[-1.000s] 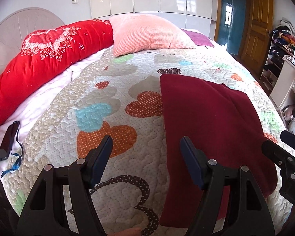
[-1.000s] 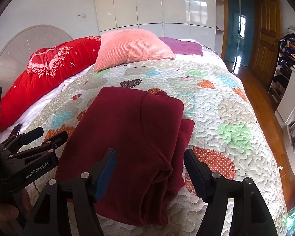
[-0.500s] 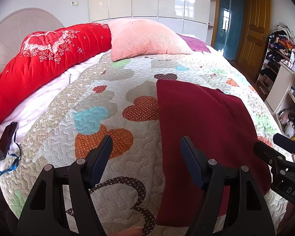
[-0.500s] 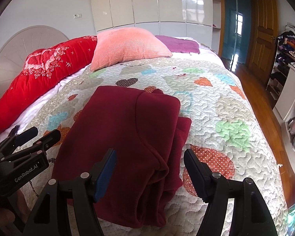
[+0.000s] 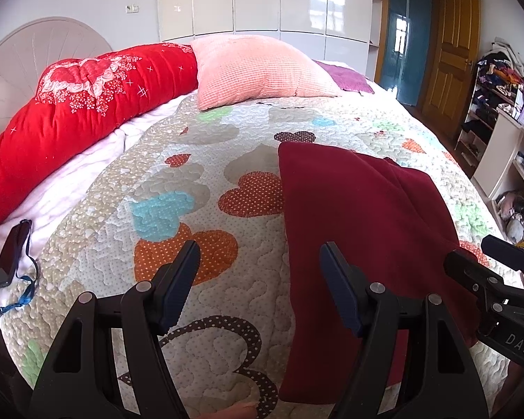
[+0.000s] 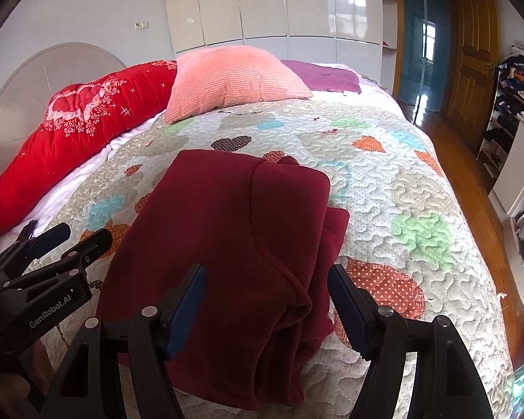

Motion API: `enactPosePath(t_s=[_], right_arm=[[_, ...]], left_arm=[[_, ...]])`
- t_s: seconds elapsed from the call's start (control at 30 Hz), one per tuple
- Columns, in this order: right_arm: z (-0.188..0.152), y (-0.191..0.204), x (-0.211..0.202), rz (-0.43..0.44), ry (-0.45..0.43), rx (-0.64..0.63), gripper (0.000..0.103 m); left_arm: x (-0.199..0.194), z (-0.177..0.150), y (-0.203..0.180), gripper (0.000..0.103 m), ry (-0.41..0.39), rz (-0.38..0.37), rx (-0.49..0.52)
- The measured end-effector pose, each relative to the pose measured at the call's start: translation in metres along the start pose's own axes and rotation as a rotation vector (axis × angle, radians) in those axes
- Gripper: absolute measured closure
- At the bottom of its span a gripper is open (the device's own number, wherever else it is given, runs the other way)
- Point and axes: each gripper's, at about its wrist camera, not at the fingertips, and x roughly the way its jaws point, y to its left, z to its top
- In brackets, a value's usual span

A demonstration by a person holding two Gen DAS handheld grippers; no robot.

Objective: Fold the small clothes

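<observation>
A dark red garment (image 6: pixel 234 230) is lying folded on the heart-patterned quilt (image 6: pixel 419 188) that is covering the bed, toward the near end of it and well short of the pillows. It is looking like a thick, soft, fleecy piece, folded into a rough rectangle with a straight, clean left edge in the left wrist view (image 5: pixel 359 216). On its right side the layers are stacking unevenly: a curved seam is running down the top layer, a lower layer is sticking out beyond it, and the near right corner is bunching into soft rolls. The far end is sitting fairly square, with a small tuck of cloth poking up at the back. The left gripper (image 5: pixel 260 256) is hovering over the quilt just beside the garment's left edge, its jaws standing wide apart with nothing between them. The right gripper (image 6: pixel 267 279) is hanging above the garment's near right part, its jaws likewise spread wide and gripping nothing; the cloth is lying below them, untouched. Beyond the garment, a pink pillow (image 6: pixel 234 76) and a long red cushion (image 5: pixel 80 104) are resting at the head of the bed, and a dark phone (image 5: pixel 10 255) is lying near the left edge.
</observation>
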Motion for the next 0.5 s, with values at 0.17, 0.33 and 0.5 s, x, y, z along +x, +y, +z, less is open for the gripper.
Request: enactPosePath(t_s=[0.17,0.33,0.5], right_arm=[[0.0006,0.0017,0.0022,-0.001,0.006,0.001,0.033],[0.0012,0.0017,0.0037,-0.001,0.011,0.003,0.033],[-0.0004,0.0007,0.006,0.003,0.02,0.012,0.033]], left_arm=[[0.0004,0.0001,-0.0033,0.032,-0.007,0.004,0.024],[0.0009,0.0006,-0.0041,0.032,-0.007,-0.001,0.018],[0.0026,0.0006,-0.0047,0.032,-0.005,0.002,0.016]])
